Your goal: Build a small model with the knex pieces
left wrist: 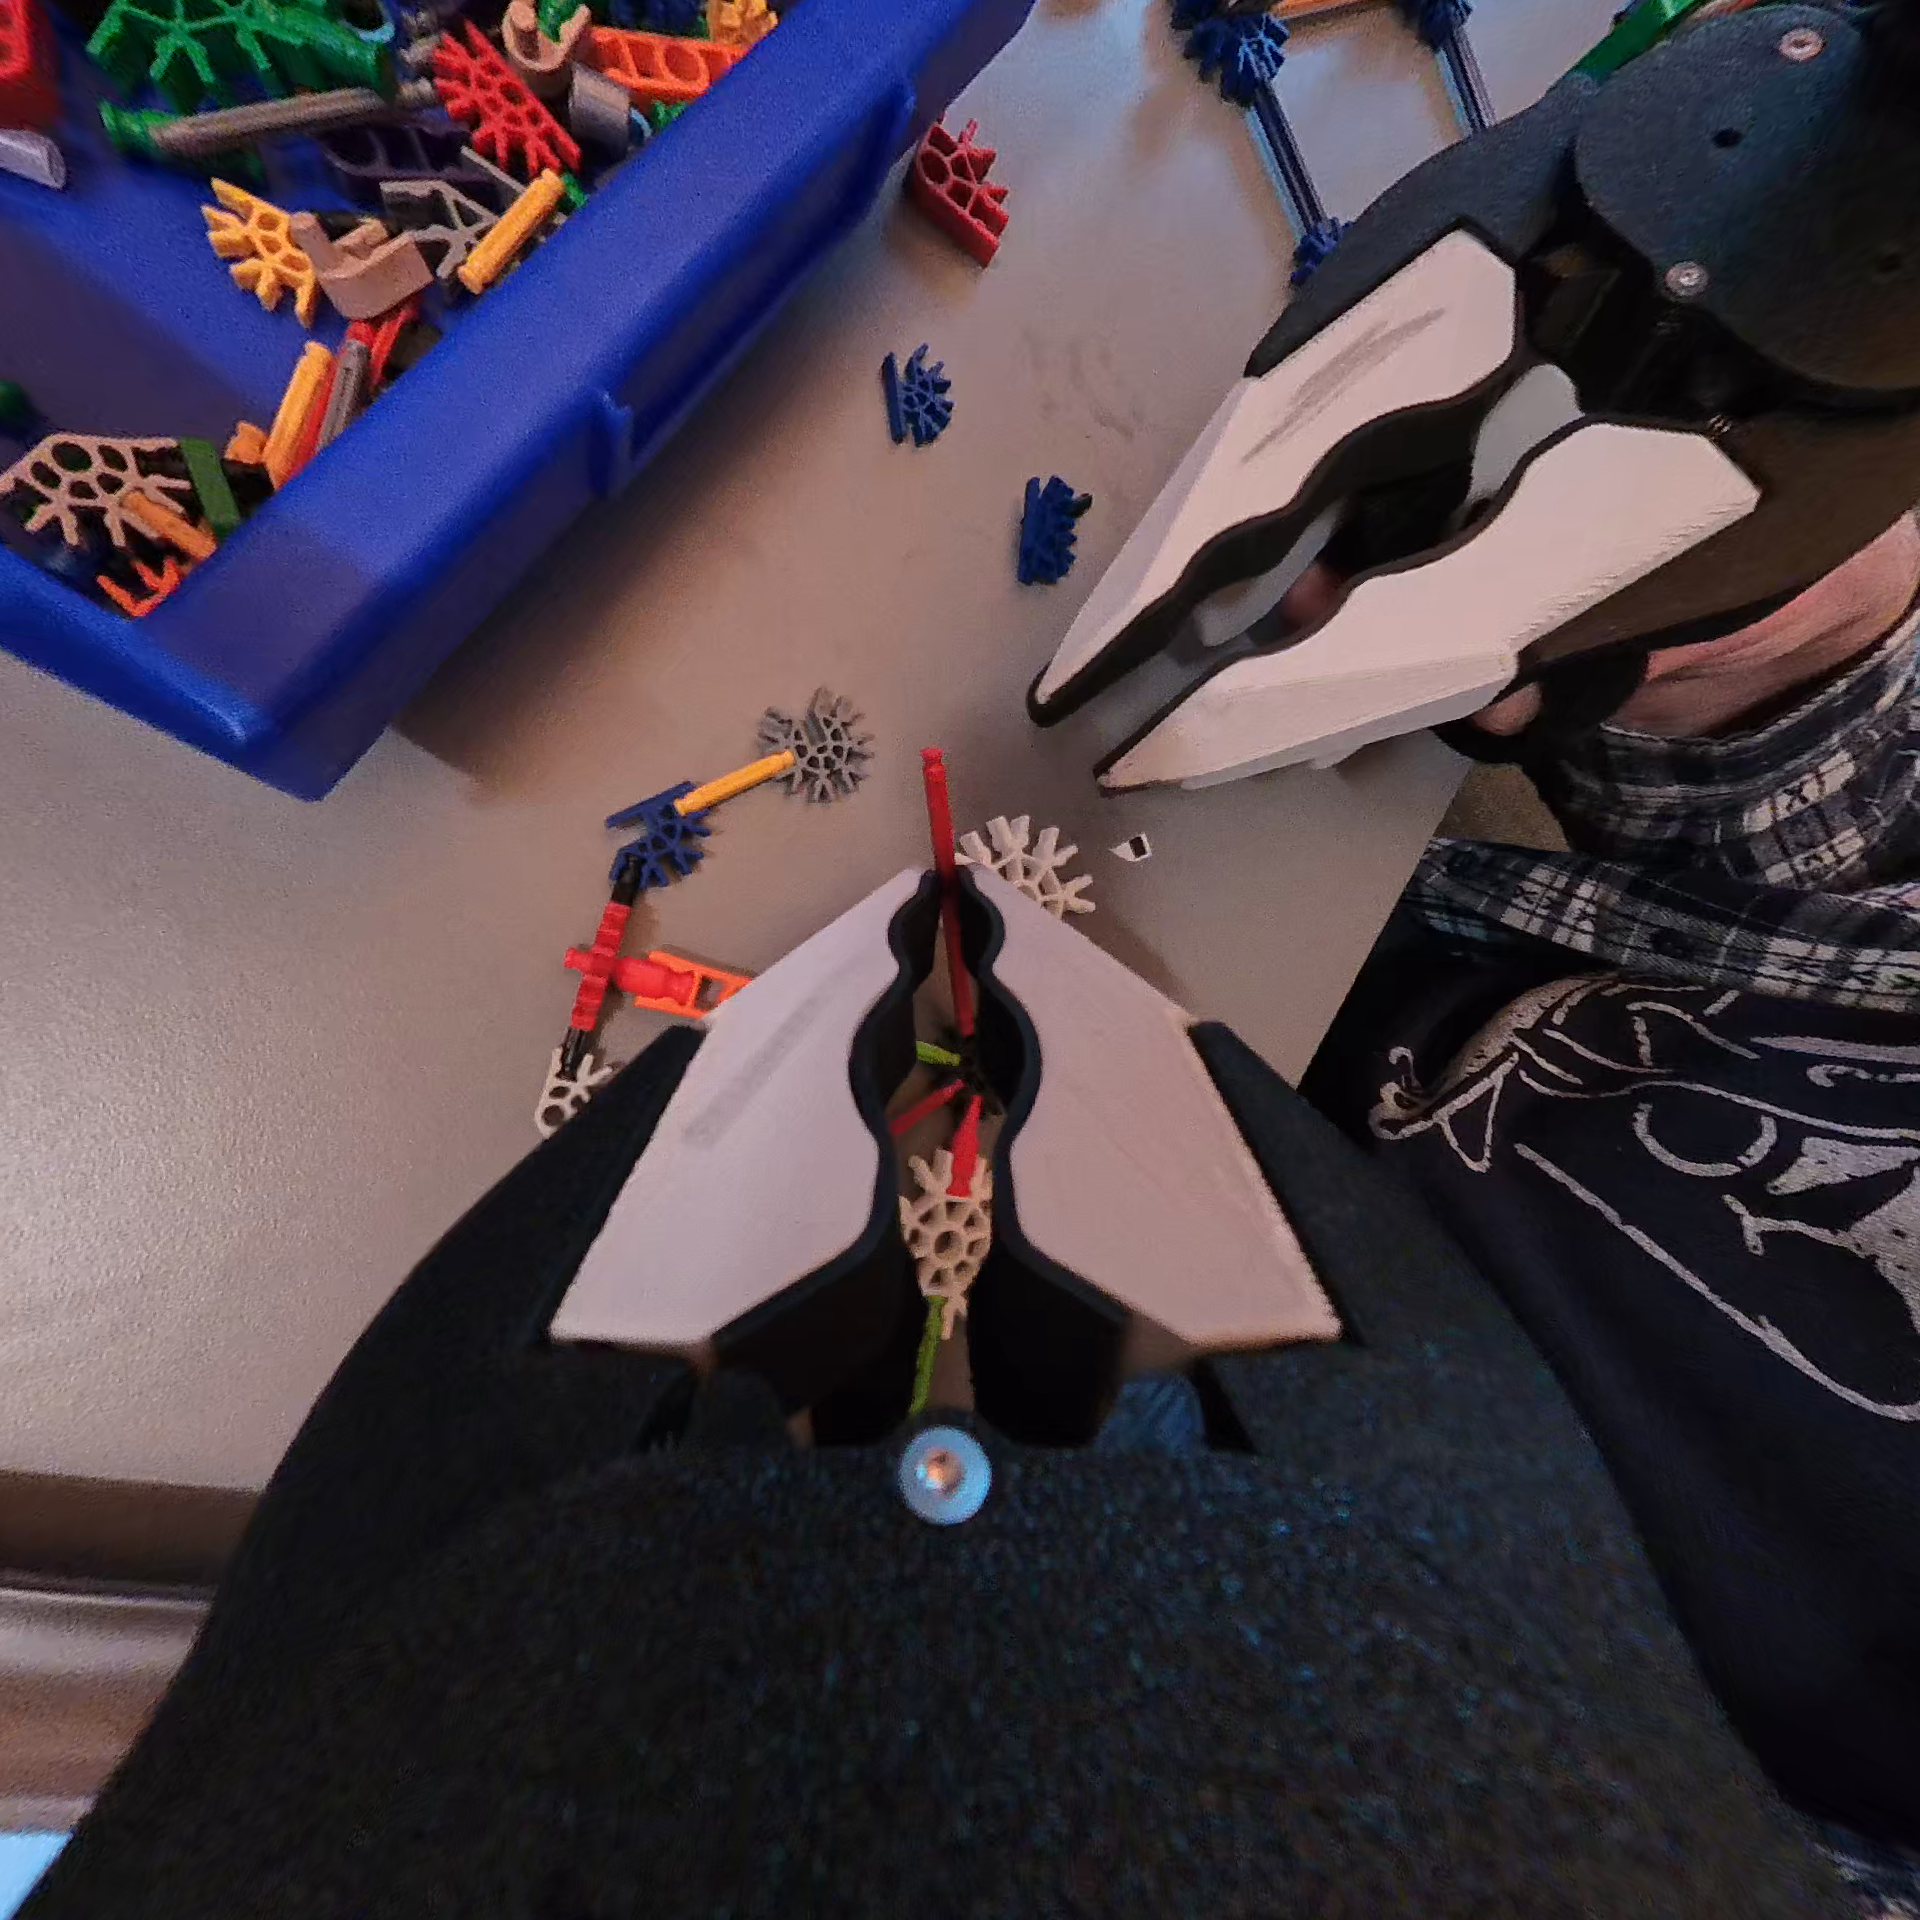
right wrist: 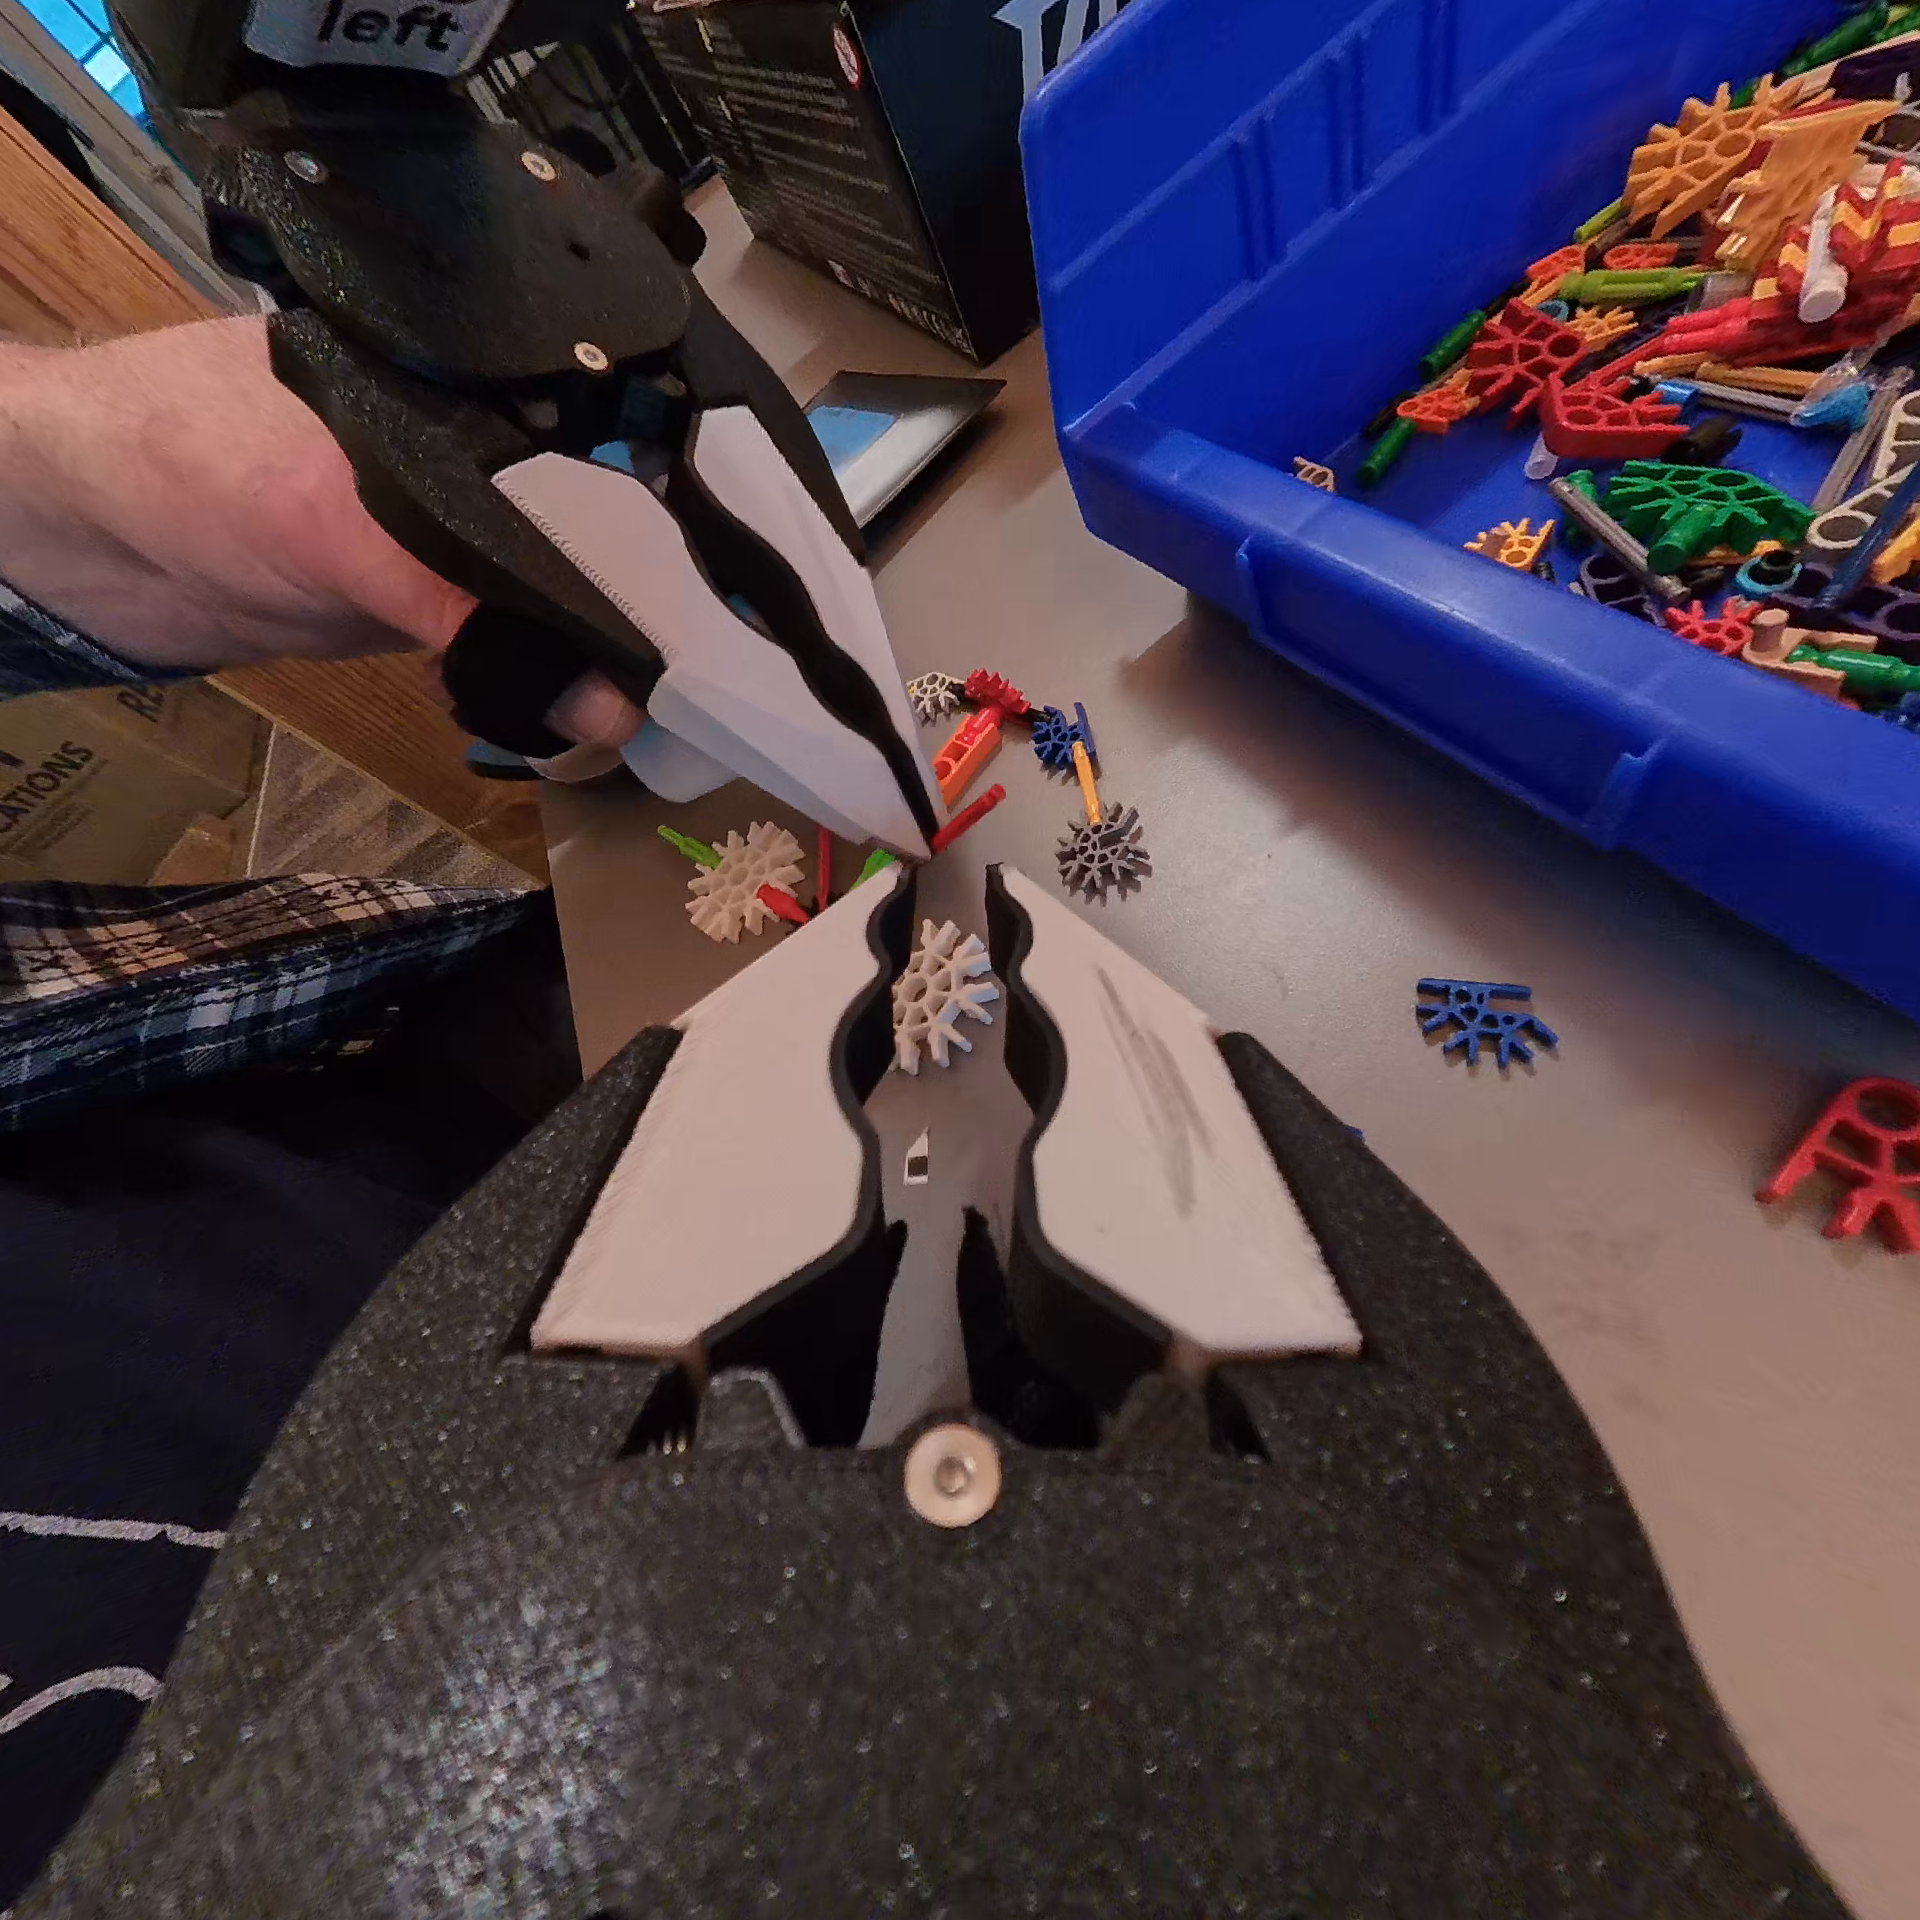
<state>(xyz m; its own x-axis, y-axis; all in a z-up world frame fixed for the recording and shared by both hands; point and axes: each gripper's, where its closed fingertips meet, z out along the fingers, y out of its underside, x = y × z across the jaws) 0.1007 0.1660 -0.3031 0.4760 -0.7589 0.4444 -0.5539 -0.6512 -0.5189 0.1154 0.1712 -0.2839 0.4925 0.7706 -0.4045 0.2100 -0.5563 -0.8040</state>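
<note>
While we look along the left gripper, we see its two white fingers pressed together on a thin red rod, which sticks out past the tips toward 12 o'clock. Behind the tips, between the fingers, this rod joins a small build with a white snowflake piece, more red rods and a green rod.

Our right gripper has its fingers apart and holds nothing. It hangs over a loose white snowflake connector, which lies on the grey table in the gap between the fingers; we cannot tell if a finger touches it. A tiny white scrap lies nearer to the camera in the same gap.

From the right view, the left gripper's tips are at 12 o'clock, just beyond ours. At 1 o'clock lies a grey snowflake piece with a yellow rod. At 3 o'clock lie a blue connector and a red connector. A blue bin full of coloured pieces stands at 2 o'clock.
</note>
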